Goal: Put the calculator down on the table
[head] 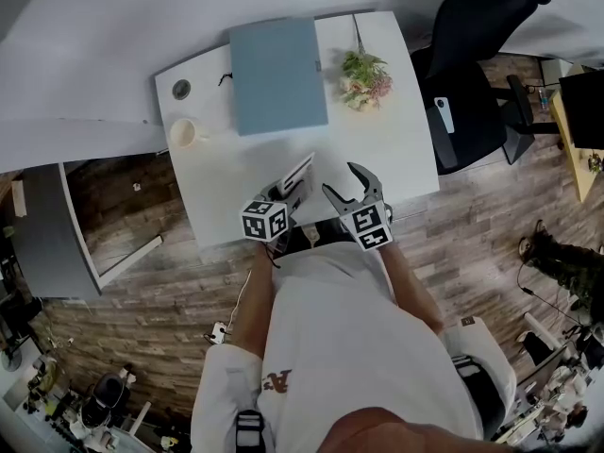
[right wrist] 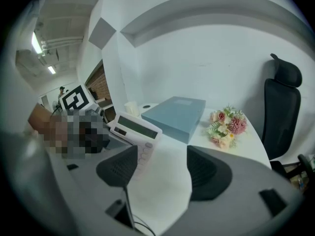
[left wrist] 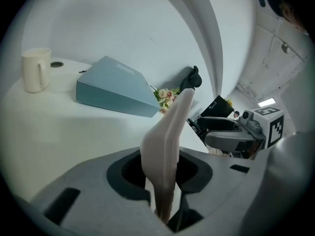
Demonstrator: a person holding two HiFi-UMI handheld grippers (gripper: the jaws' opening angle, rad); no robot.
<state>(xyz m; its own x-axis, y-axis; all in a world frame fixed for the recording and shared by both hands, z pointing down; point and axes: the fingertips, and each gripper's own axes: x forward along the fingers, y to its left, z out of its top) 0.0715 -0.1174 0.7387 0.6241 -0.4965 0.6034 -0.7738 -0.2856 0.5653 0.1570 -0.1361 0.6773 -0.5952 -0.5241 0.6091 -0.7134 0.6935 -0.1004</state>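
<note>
Your counter [head: 226, 179] is plain white. The calculator [right wrist: 132, 128] is white too, with pale keys and a dark strip for its display. The box [head: 276, 74] is a flat dusty blue with no pattern. The cup [head: 184, 133] is cream. The flowers [head: 364, 79] mix pink and cream blooms with green leaves. The chair [head: 472, 64] is black. The floor [head: 142, 319] is brown wood in a plank pattern. Your left tool [head: 288, 192] and right tool [head: 340, 179] are grey with darker pads, and each carries a cube [head: 264, 221] patterned in black-and-white squares. Your shirt [head: 330, 347] is white.
</note>
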